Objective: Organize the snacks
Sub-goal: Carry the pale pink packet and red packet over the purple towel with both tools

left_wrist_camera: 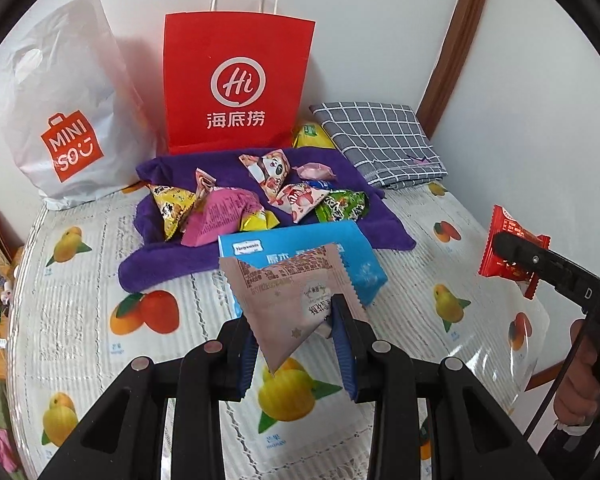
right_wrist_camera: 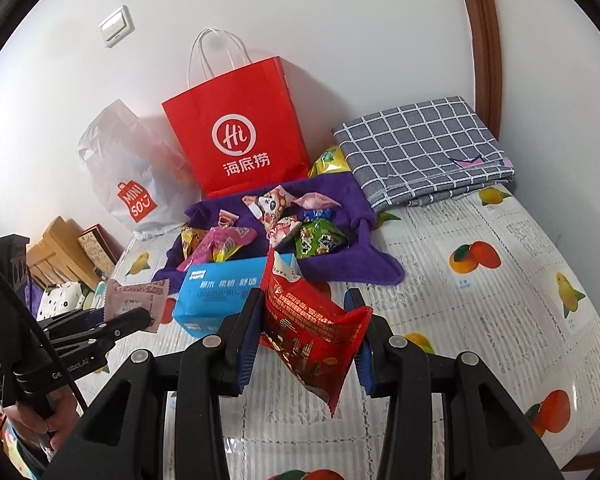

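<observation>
My left gripper (left_wrist_camera: 296, 312) is shut on a pale pink snack packet (left_wrist_camera: 284, 300) and holds it above the table; the packet also shows in the right wrist view (right_wrist_camera: 134, 298). My right gripper (right_wrist_camera: 306, 312) is shut on a red snack packet (right_wrist_camera: 316, 332), held above the table; it also shows in the left wrist view (left_wrist_camera: 508, 252). Several wrapped snacks (left_wrist_camera: 236, 204) lie on a purple towel (left_wrist_camera: 172, 260). A blue tissue pack (right_wrist_camera: 216, 292) lies at the towel's near edge.
A red paper bag (left_wrist_camera: 236, 80) and a white Miniso plastic bag (left_wrist_camera: 68, 120) stand against the wall. A folded grey checked cloth (left_wrist_camera: 380, 140) lies at the back right, a yellow packet (left_wrist_camera: 310, 136) beside it. The fruit-print tablecloth (right_wrist_camera: 480, 300) covers the table.
</observation>
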`<state>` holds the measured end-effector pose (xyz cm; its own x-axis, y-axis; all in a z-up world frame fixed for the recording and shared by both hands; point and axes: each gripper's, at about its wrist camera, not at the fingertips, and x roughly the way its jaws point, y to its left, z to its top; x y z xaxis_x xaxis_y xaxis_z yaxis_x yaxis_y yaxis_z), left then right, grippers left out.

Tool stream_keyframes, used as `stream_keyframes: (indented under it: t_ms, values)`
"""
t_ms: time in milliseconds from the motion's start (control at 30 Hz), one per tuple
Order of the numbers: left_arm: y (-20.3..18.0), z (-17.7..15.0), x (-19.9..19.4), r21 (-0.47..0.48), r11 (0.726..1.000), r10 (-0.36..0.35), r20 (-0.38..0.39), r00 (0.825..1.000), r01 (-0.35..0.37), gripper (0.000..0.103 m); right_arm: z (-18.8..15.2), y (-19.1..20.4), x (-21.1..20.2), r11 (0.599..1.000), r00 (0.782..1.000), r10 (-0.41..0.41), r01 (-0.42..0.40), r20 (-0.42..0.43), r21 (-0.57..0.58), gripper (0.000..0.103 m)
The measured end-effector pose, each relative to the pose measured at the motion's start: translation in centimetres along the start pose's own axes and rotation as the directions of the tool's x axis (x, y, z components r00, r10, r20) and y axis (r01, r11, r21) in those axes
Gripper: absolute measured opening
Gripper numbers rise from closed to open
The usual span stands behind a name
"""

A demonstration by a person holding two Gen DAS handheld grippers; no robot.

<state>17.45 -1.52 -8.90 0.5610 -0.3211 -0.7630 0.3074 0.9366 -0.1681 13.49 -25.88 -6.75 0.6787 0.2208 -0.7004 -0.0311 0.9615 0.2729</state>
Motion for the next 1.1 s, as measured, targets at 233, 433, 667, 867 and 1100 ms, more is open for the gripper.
stream_keyframes:
  t_ms: [233, 433, 667, 867, 1100]
  values:
    - [0.9, 0.7, 0.3, 0.002, 1.000, -0.001, 0.004, 1.000, 0.001, 0.032, 0.3, 0.0, 0.8, 1.000, 1.000, -0.021, 0.021, -0.001, 0.016, 0.041]
    - [1.5, 1.1, 0.3, -0.004, 1.000, 0.007, 0.009, 1.000, -0.007, 0.032, 0.8, 0.3, 1.5, 0.999, 1.000, -0.031, 0.031, -0.002, 0.016, 0.041]
    - [1.8, 1.8, 0.3, -0.002, 1.000, 0.012, 0.018, 1.000, -0.012, 0.032, 1.6, 0.8, 2.0, 1.000, 1.000, -0.029, 0.029, 0.001, -0.001, 0.041]
    - [2.0, 2.4, 0.4, 0.000, 1.000, 0.024, 0.023, 0.999, -0.024, 0.032, 2.2, 1.2, 2.6, 1.000, 1.000, -0.022, 0.022, 0.002, -0.014, 0.041]
    - [2.1, 3.2, 0.3, 0.003, 0.999, 0.041, 0.027, 0.999, -0.041, 0.032, 3.1, 1.9, 3.2, 0.999, 1.000, -0.010, 0.010, 0.006, -0.037, 0.041]
